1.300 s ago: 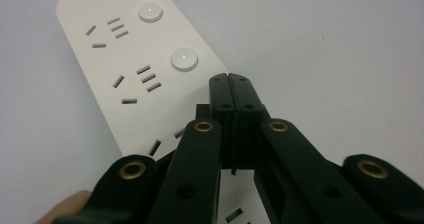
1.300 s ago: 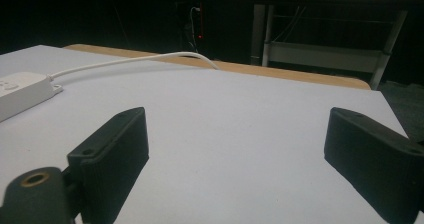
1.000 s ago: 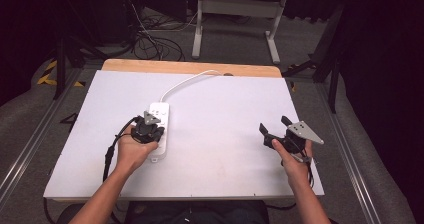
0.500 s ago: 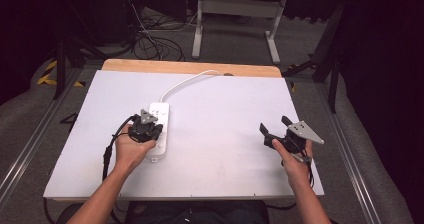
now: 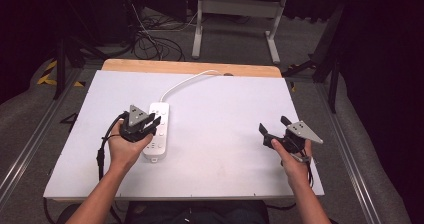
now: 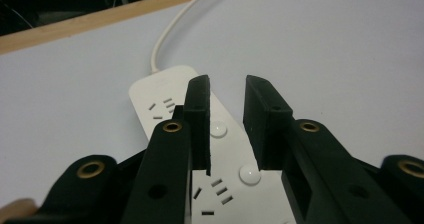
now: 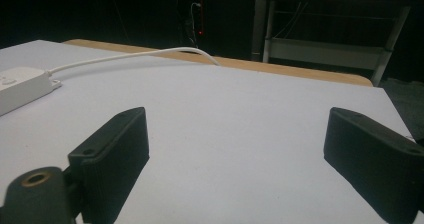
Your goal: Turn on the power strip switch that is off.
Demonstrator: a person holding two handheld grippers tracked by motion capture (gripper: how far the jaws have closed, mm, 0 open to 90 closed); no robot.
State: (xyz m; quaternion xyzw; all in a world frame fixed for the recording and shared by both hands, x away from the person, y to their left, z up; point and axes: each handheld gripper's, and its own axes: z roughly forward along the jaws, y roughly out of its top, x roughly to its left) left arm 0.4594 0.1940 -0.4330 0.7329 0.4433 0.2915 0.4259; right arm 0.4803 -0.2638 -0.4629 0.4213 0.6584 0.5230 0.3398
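- Under left gripper (image 6: 226, 109): white power strip (image 5: 157, 134), rigid plastic, light, smooth so prob slippery; jaws just opened a bit, nothing pinched.
- Grab across narrow sides, mid-body; cord (image 5: 187, 81) will drag.
- Right gripper (image 5: 274, 132): jaws wide apart, idle.

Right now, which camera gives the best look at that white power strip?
The high view: it shows the whole power strip lying flat on the table, cord trailing back. The left gripper view is closer, showing sockets and round buttons, but the black jaws cover part. The right gripper view catches one end at its left edge.
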